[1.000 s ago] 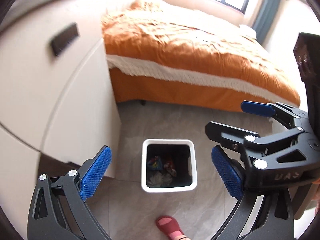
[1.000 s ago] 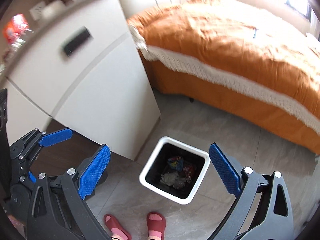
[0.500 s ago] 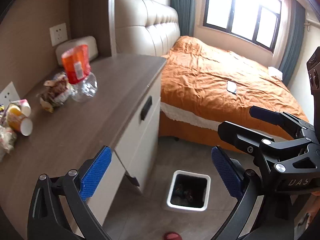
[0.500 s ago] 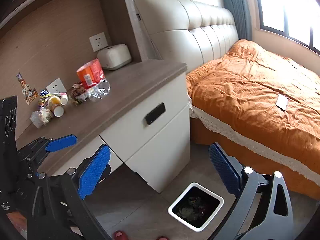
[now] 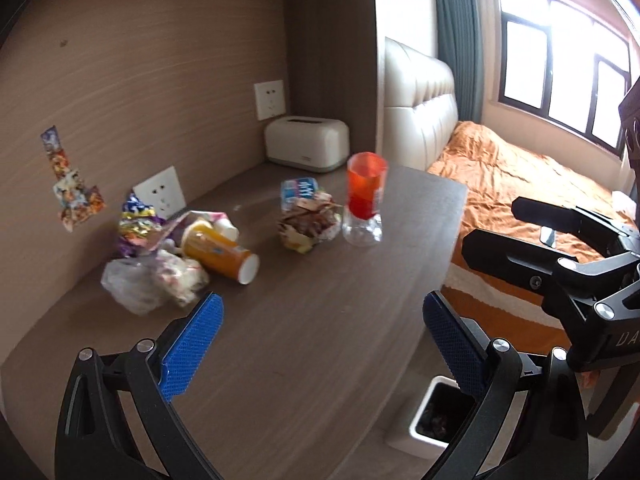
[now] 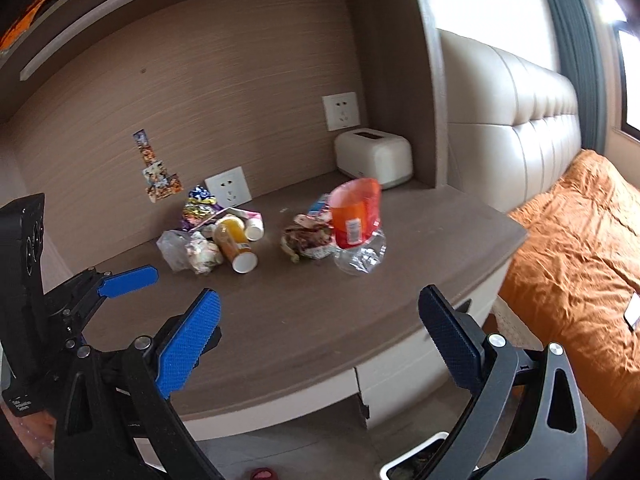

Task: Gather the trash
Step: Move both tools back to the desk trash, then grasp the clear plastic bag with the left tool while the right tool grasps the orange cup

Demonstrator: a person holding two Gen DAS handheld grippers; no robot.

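Trash lies on the brown desk (image 5: 312, 344): a clear bottle with an orange label (image 5: 365, 200) (image 6: 356, 224), a crumpled brown wrapper (image 5: 308, 226) (image 6: 306, 240), an orange cup on its side (image 5: 220, 252) (image 6: 234, 246), a clear plastic bag (image 5: 148, 280) (image 6: 186, 252) and a colourful wrapper (image 5: 134, 220). The white bin (image 5: 434, 416) stands on the floor at the desk's front right, with trash inside. My left gripper (image 5: 320, 344) is open and empty above the desk's near part. My right gripper (image 6: 320, 336) is open and empty, to the right of the left one.
A white tissue box (image 5: 307, 143) (image 6: 374, 158) stands at the back of the desk by wall sockets (image 5: 270, 100). An orange bed (image 5: 528, 184) lies to the right, with a phone (image 6: 632, 312) on it. White drawers (image 6: 400, 372) sit under the desk.
Both grippers have risen and tilted up from over the floor bin to above the desk. The trash pile has come into view ahead. Both stay open and empty.
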